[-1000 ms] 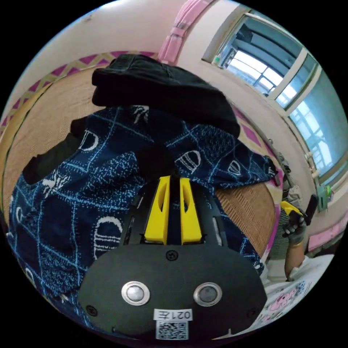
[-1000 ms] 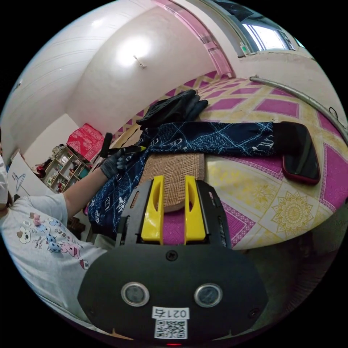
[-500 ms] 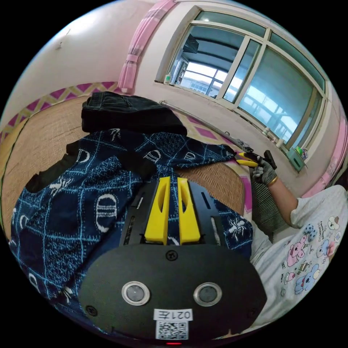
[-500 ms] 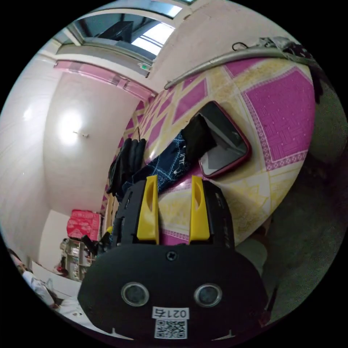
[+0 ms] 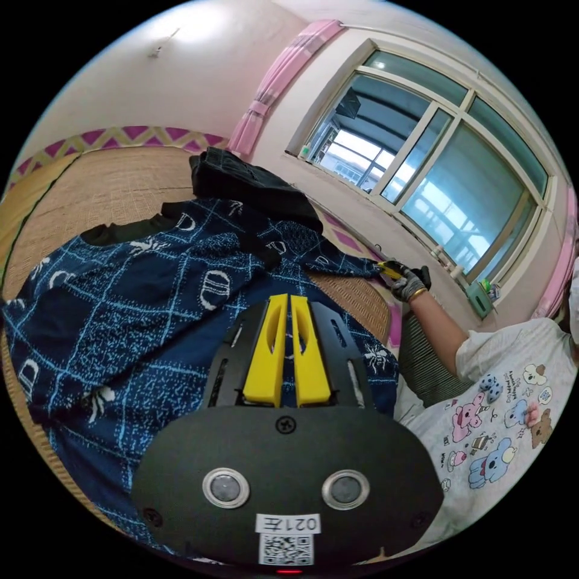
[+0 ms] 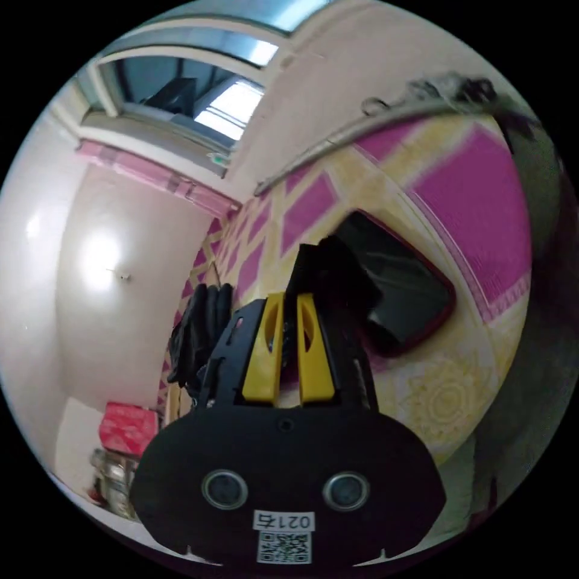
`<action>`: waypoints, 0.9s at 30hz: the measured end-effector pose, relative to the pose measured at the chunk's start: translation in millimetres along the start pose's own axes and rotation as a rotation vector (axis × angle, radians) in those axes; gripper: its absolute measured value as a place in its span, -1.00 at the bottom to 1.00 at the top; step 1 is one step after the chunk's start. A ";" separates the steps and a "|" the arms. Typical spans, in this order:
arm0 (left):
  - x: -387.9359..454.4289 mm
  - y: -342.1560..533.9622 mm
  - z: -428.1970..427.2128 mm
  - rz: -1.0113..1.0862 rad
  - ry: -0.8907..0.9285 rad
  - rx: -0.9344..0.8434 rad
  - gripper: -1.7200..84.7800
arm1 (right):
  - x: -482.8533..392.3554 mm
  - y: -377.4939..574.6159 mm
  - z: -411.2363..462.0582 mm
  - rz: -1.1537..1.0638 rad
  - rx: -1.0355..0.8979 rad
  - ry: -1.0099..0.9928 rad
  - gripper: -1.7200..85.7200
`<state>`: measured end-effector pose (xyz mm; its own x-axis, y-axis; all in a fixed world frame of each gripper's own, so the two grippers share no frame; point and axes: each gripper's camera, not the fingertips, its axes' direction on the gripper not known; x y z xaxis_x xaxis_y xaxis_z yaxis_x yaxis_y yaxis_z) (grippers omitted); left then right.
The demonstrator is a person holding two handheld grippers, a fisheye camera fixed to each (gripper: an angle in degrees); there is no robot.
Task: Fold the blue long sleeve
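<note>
The blue long sleeve point(image 5: 139, 289), dark blue with a white pattern and black trim, lies spread on a woven mat point(image 5: 90, 187). One sleeve is folded across its body, with the black cuff point(image 5: 265, 256) on top. My left gripper point(image 5: 287, 298) hovers over the shirt's body, jaws together and nothing visibly pinched. The other sleeve stretches out to my right gripper point(image 5: 391, 269), held by a gloved hand point(image 5: 410, 283). In the right gripper view that gripper point(image 6: 288, 297) is shut on the black cuff point(image 6: 329, 271) of this sleeve.
A folded black garment point(image 5: 241, 181) sits at the shirt's far edge, also as a black garment point(image 6: 196, 338). A dark phone in a red case point(image 6: 410, 301) lies on the pink and yellow cover beside the held cuff. A metal rod point(image 6: 338, 145) runs under the window point(image 5: 434, 181).
My right gripper came down to the sleeve end and closed from wide open onto the black cuff. My left gripper's jaws narrowed to shut, and its camera swung toward the window.
</note>
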<state>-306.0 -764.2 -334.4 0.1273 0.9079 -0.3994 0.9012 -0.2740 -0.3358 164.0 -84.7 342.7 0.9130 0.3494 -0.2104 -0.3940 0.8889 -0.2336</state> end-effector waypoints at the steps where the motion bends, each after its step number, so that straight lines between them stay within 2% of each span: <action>1: -2.4 5.3 -10.9 -0.004 -0.018 0.006 -0.98 | -27.5 8.6 -4.3 -0.096 0.029 -0.010 -0.90; 4: -9.6 18.7 -37.0 -0.023 -0.052 0.001 -0.98 | -134.6 51.5 -17.4 -0.450 0.089 -0.074 -0.91; 8: -18.0 37.0 -68.7 -0.050 -0.081 -0.009 -0.98 | -303.8 165.6 -11.4 -0.955 0.038 -0.201 -0.92; 14: -30.5 75.5 -121.9 -0.103 -0.106 0.000 -0.98 | -464.2 375.8 56.1 -1.350 -0.204 -0.405 -0.92; 18: -38.5 101.8 -161.3 -0.148 -0.112 0.042 -0.98 | -503.7 513.7 126.3 -1.518 -0.330 -0.386 -0.92; 20: -42.3 111.6 -177.2 -0.167 -0.111 0.056 -0.98 | -506.8 598.7 180.4 -1.594 -0.481 -0.370 -0.91; 23: -48.1 126.3 -201.9 -0.190 -0.130 0.057 -0.98 | -495.6 678.2 231.3 -1.659 -0.593 -0.295 -0.89; 25: -52.9 137.9 -221.5 -0.209 -0.141 0.061 -0.98 | -490.4 704.5 243.3 -1.674 -0.570 -0.278 -0.88; 27: -57.3 145.2 -234.5 -0.226 -0.135 0.071 -0.98 | -486.0 730.1 259.2 -1.700 -0.671 -0.274 -0.84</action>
<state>-85.2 -781.6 -160.2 -0.1348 0.8993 -0.4161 0.8683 -0.0952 -0.4868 -540.1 471.2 520.5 0.2847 -0.5939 0.7524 0.9488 0.0625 -0.3097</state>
